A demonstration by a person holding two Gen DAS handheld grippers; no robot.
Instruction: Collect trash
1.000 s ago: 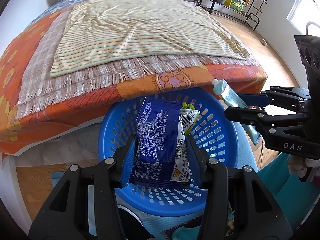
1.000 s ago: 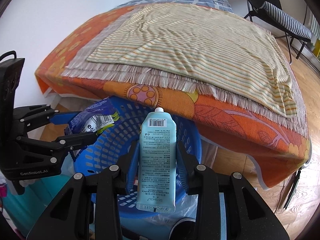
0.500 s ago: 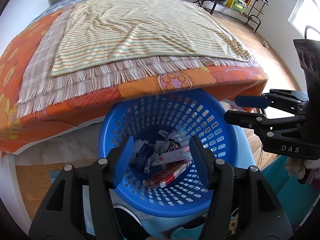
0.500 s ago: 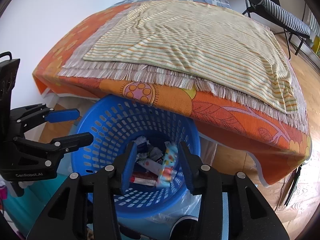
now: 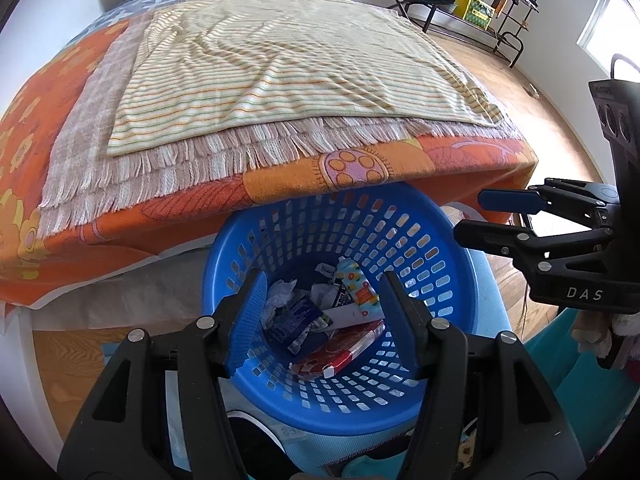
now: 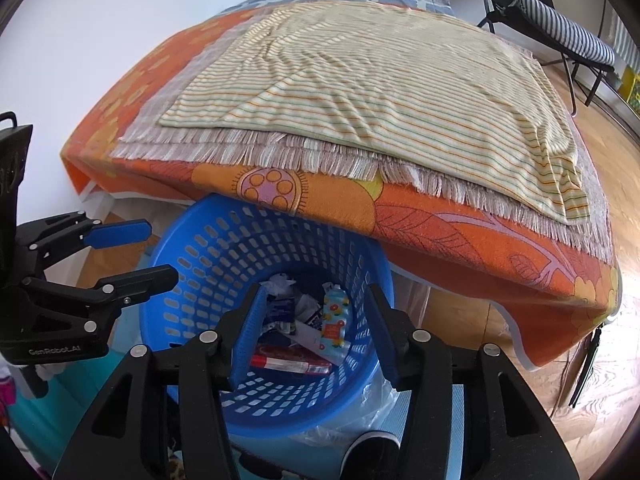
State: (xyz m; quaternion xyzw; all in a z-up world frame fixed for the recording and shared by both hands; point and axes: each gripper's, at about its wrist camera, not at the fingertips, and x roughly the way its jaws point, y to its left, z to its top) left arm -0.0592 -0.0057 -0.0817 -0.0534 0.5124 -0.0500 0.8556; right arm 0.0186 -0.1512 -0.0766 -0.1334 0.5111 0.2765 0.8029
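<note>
A blue perforated plastic basket (image 5: 448, 280) stands on the floor against the bed's foot; it also shows in the right wrist view (image 6: 200, 256). Several pieces of trash lie in its bottom: a dark blue snack wrapper (image 5: 294, 322), a red packet (image 5: 340, 350), a pale tube with fruit print (image 5: 358, 288), crumpled white paper (image 5: 280, 294). My left gripper (image 5: 320, 300) is open and empty above the basket. My right gripper (image 6: 314, 314) is open and empty above it too, and shows from the side in the left wrist view (image 5: 472, 216).
The bed (image 5: 120, 216) with an orange patterned cover and a striped fringed blanket (image 5: 280, 80) overhangs the basket's far rim. A folding chair (image 6: 560, 28) stands beyond on the wooden floor (image 6: 600, 380). Teal fabric (image 5: 580, 380) lies to the right.
Both grippers opened. The blue snack wrapper dropped from the left one and the pale blue tube from the right one; both now lie in the basket.
</note>
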